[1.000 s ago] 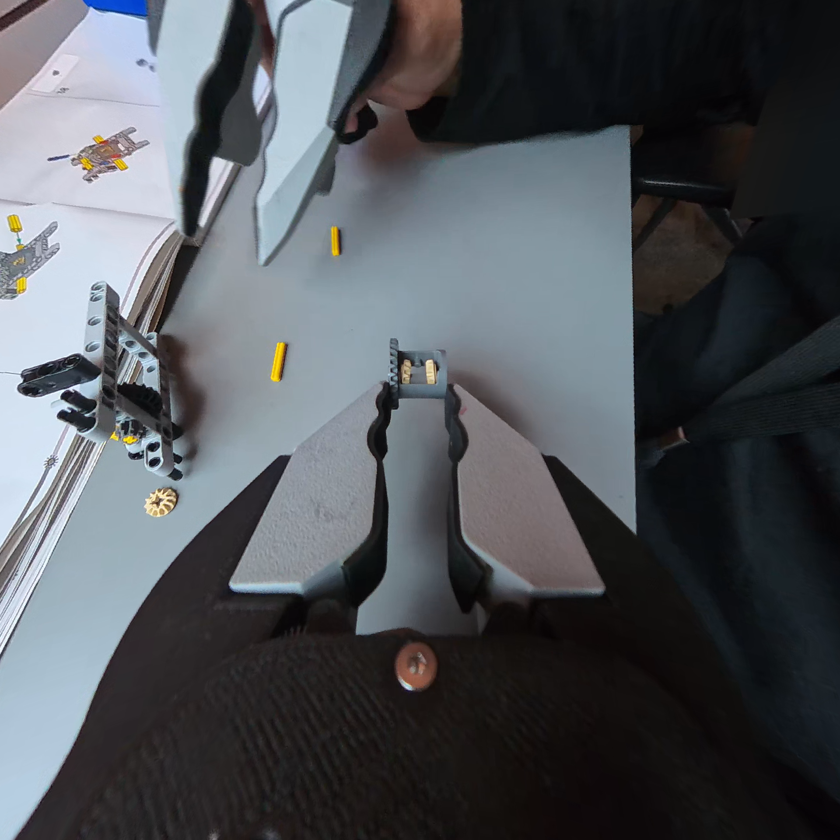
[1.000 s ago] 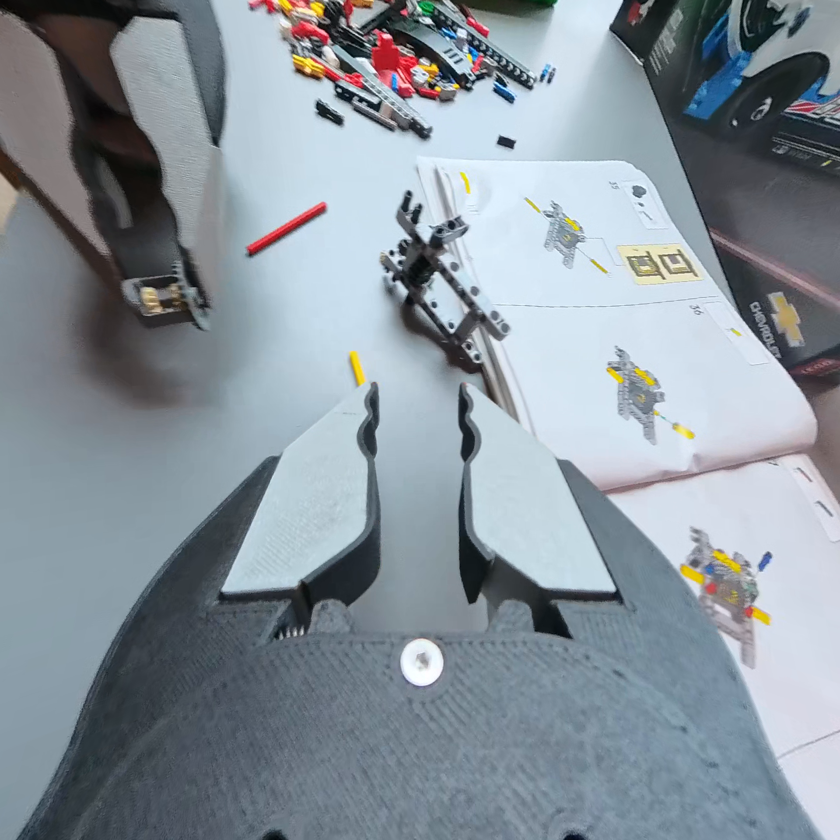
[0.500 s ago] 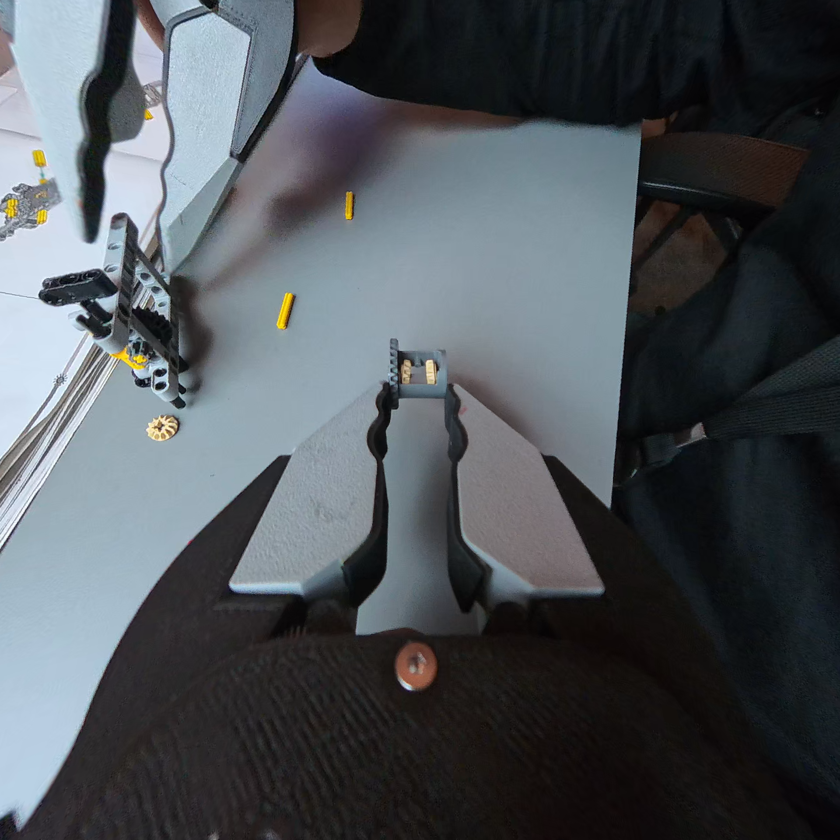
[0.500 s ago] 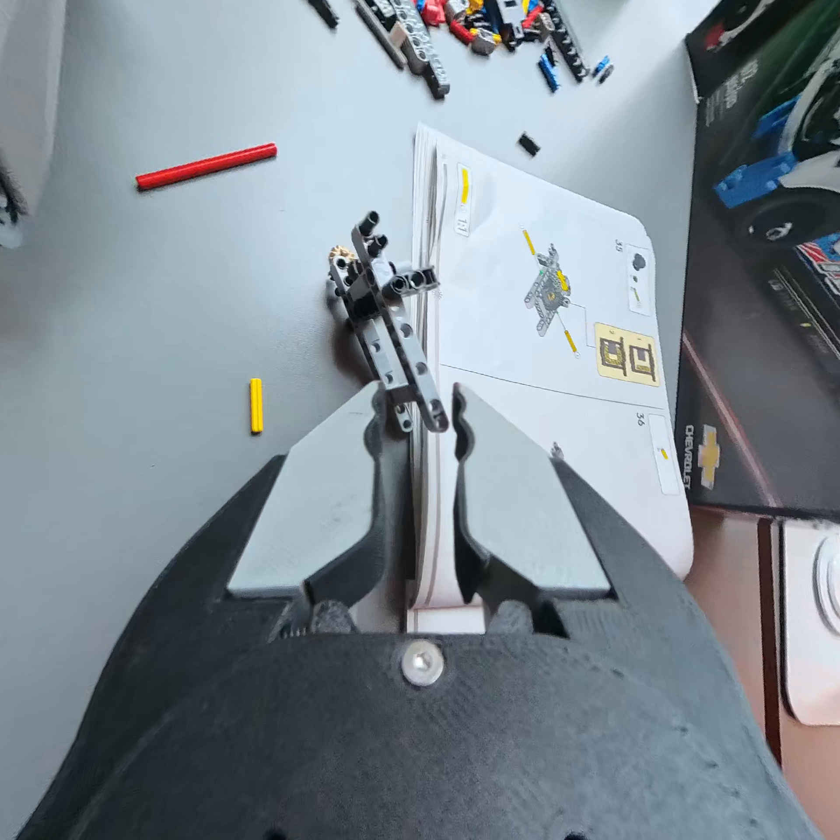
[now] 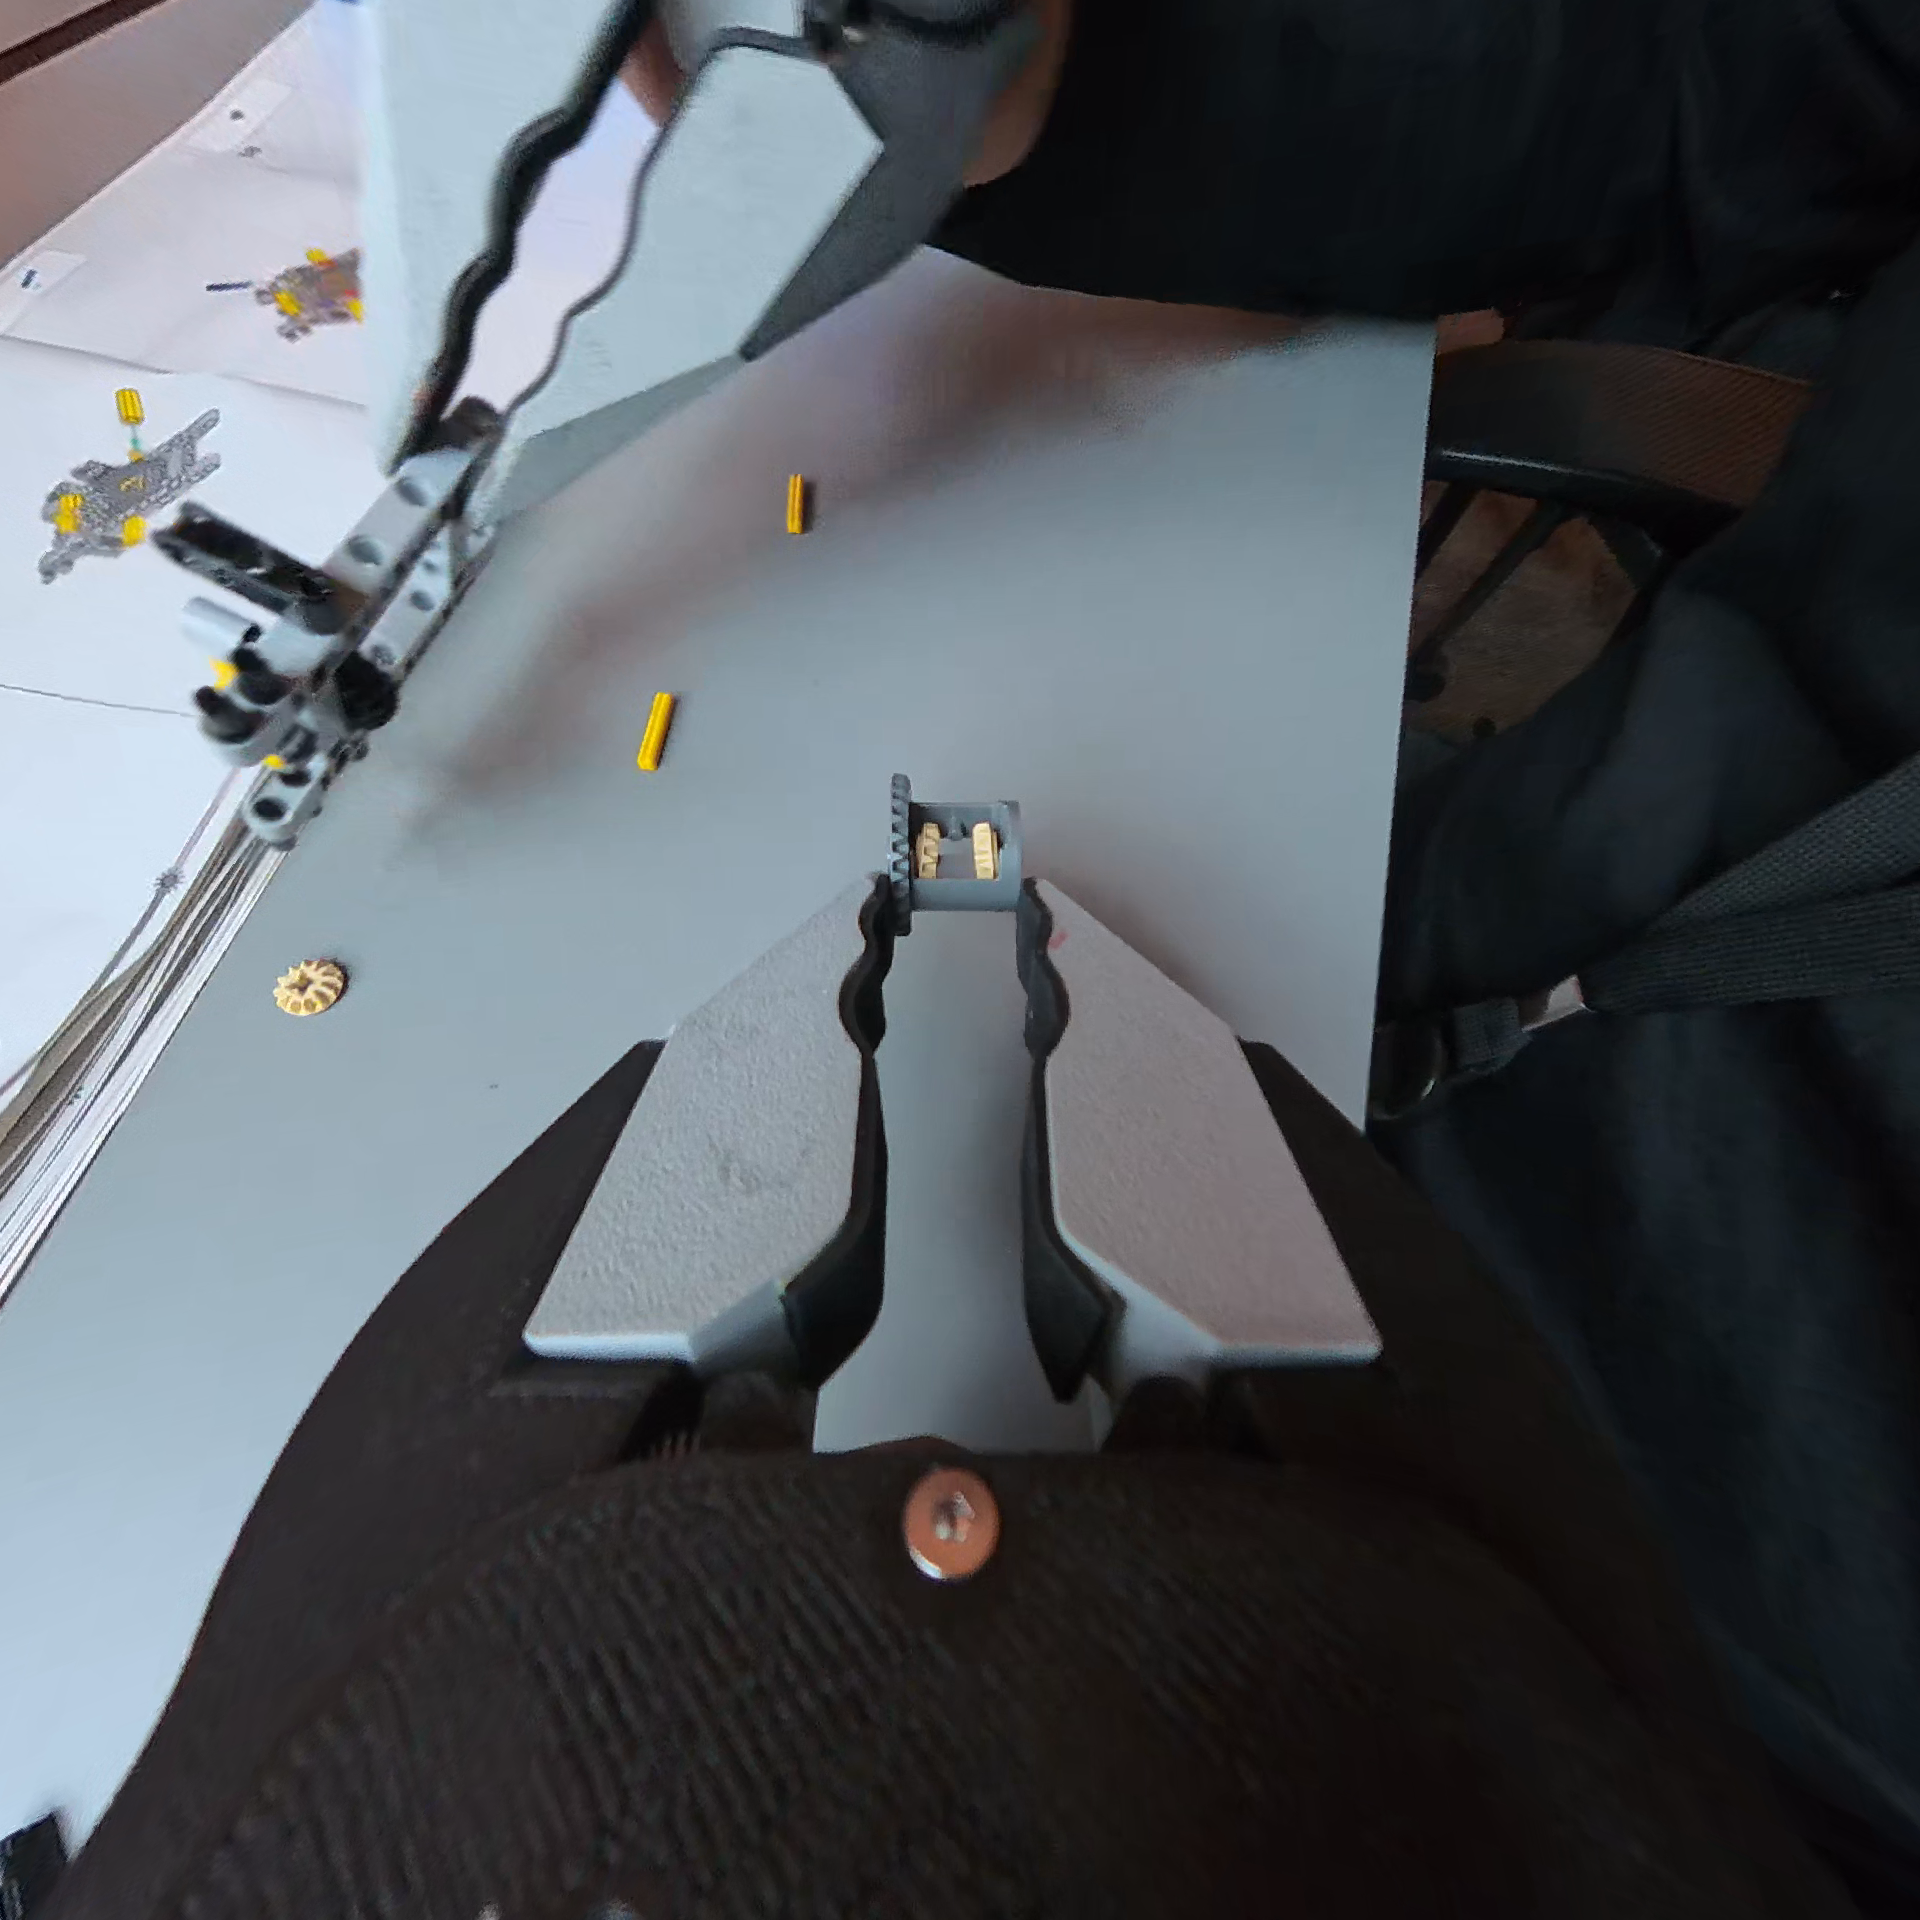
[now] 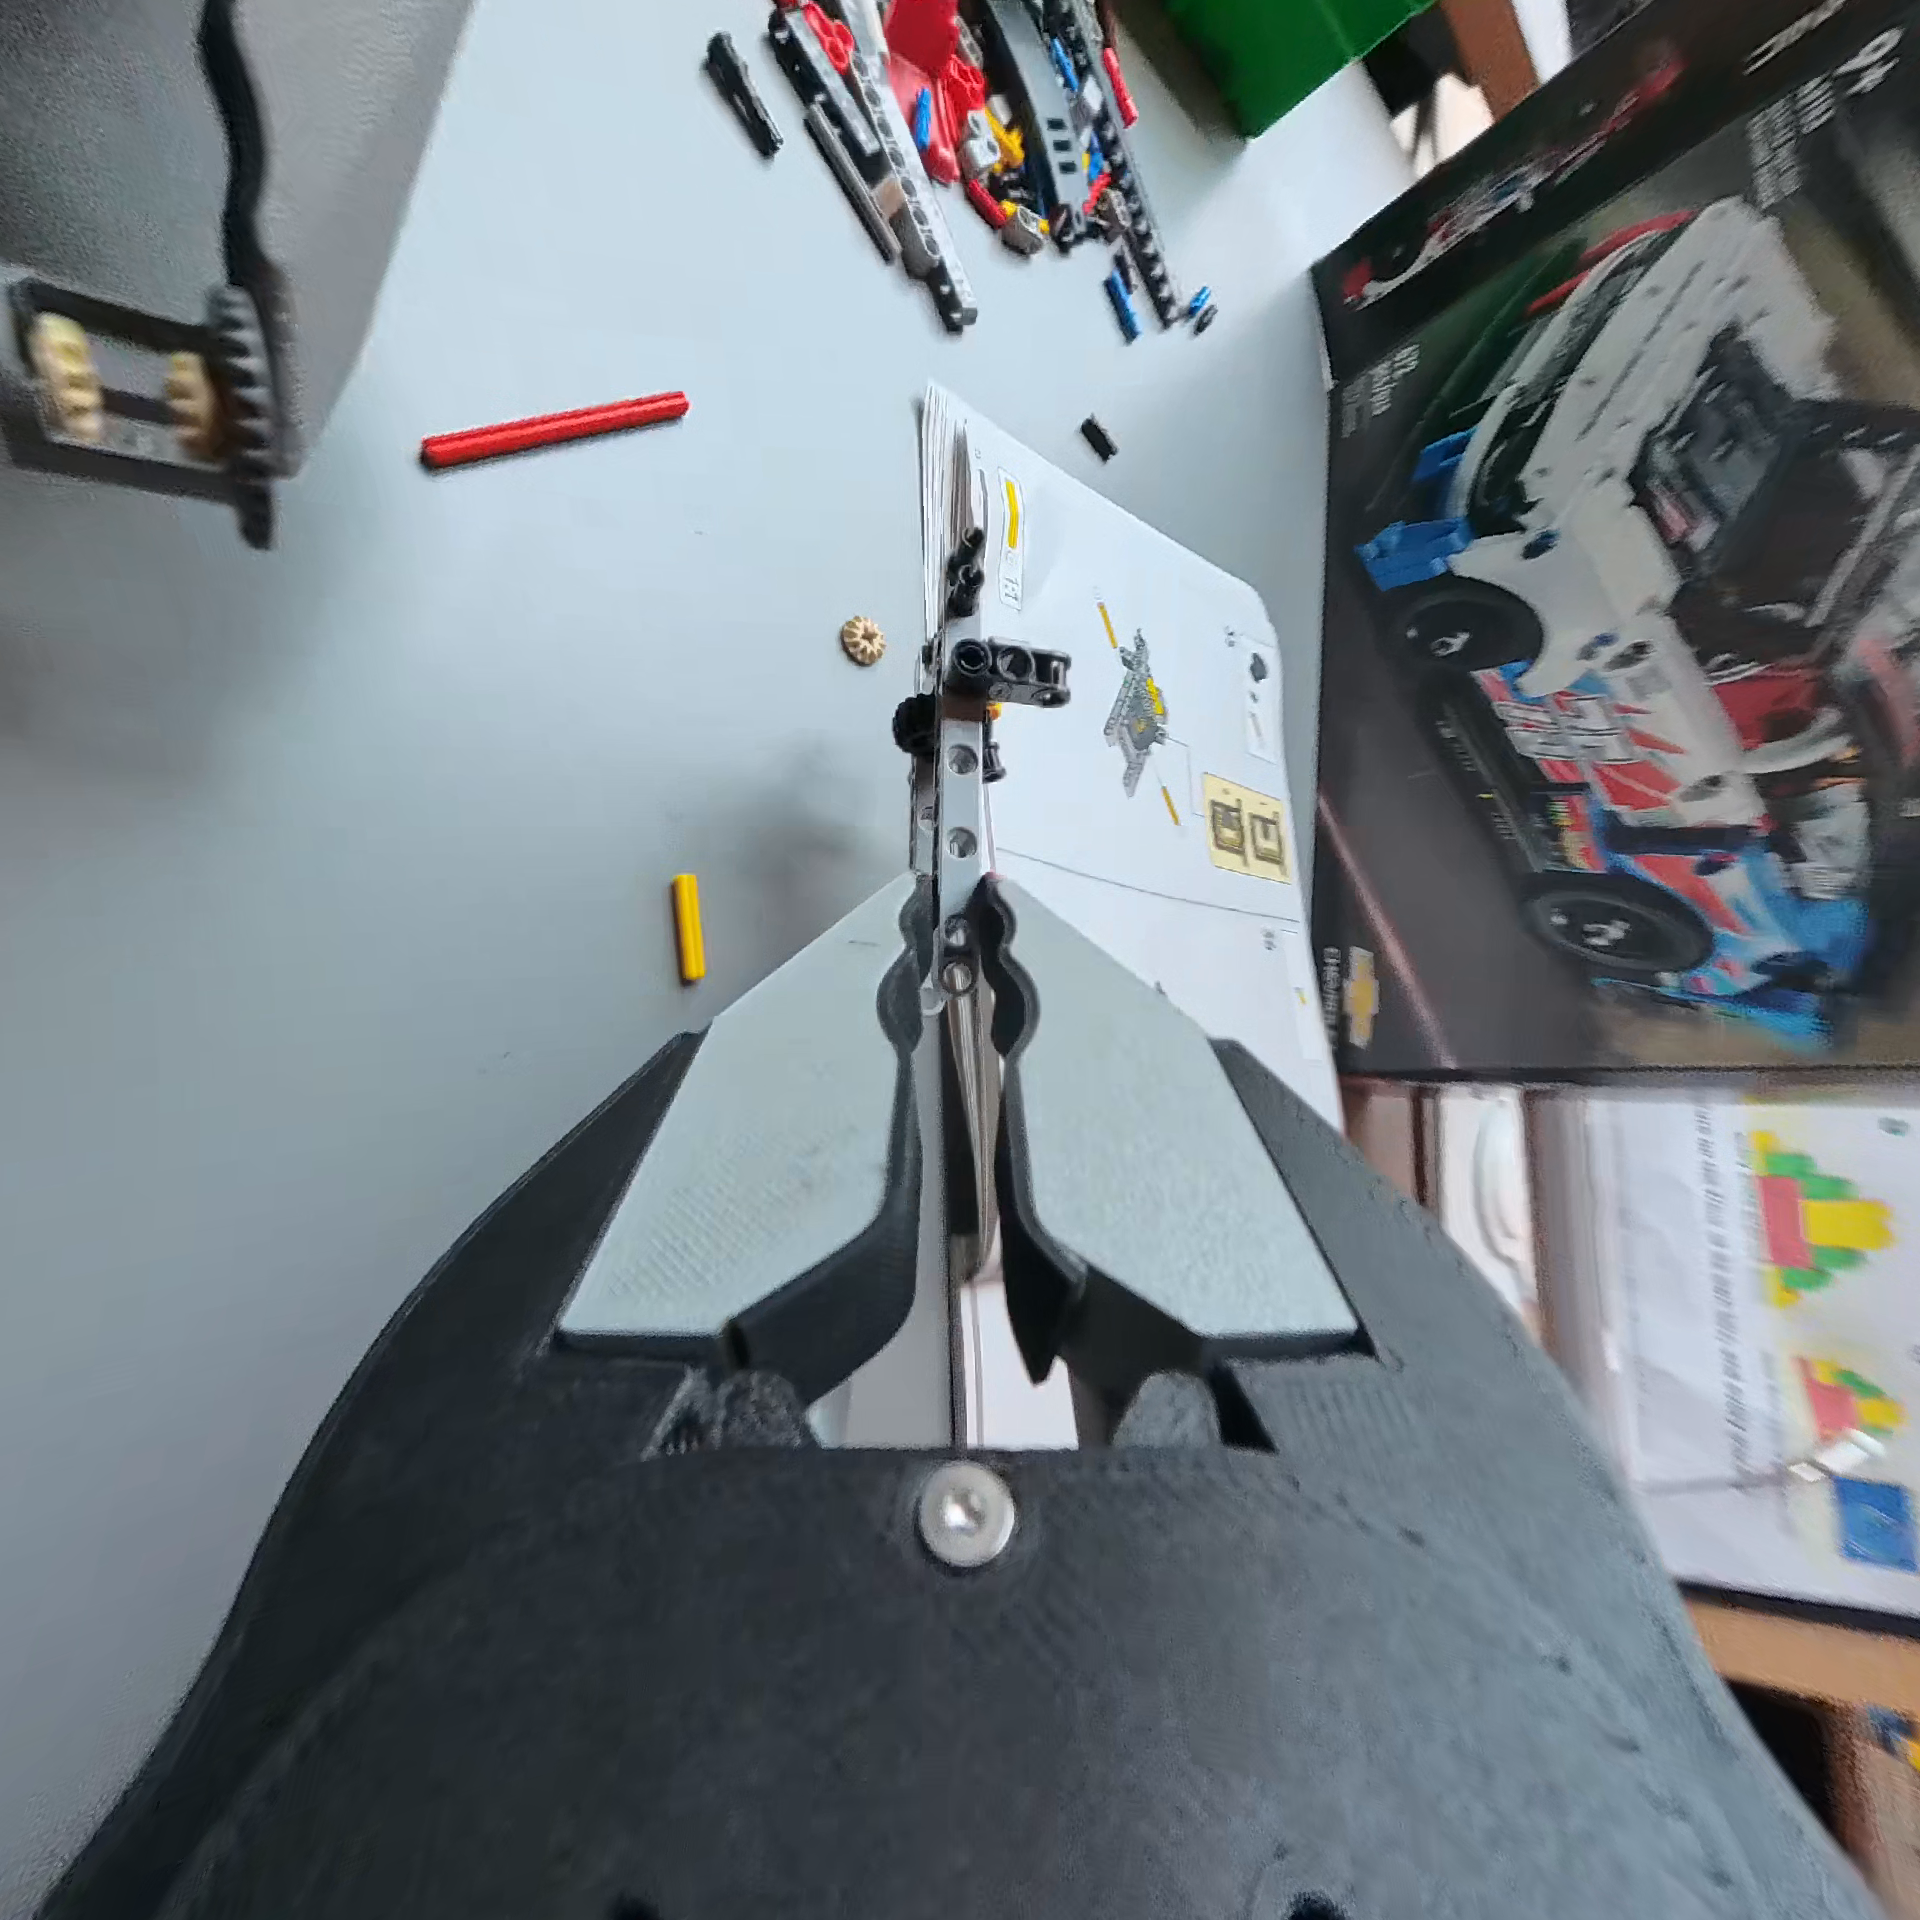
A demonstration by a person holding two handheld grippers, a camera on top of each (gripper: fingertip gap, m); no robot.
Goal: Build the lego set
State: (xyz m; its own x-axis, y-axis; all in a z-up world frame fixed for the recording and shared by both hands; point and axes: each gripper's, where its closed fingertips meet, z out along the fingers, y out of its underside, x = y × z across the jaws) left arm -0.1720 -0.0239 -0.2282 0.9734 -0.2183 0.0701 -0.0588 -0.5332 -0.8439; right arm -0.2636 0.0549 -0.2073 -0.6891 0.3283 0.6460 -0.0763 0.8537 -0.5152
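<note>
My left gripper (image 5: 954,896) is shut on a small grey gear housing (image 5: 961,854) with tan gears inside, held above the grey table (image 5: 1091,623). It also shows at the upper left of the right wrist view (image 6: 135,405). My right gripper (image 6: 954,914) is shut on the end of the grey beam frame assembly (image 6: 956,790), which carries black connectors and is lifted off the table. In the left wrist view the frame (image 5: 332,623) hangs from the right gripper (image 5: 468,436) at the upper left.
Two yellow axles (image 5: 656,730) (image 5: 796,504) and a tan gear (image 5: 310,987) lie on the table. A red axle (image 6: 553,428), a pile of loose parts (image 6: 987,135), the open instruction booklet (image 6: 1132,727) and the set's box (image 6: 1621,582) lie beyond. Left tips to right tips: about 12 cm. The red axle (image 6: 553,428) is about 8 cm from my left fingertips.
My right gripper closed on the frame assembly's beam and raised it off the table, tilting it. My left gripper kept its hold on the gear housing and barely moved.
</note>
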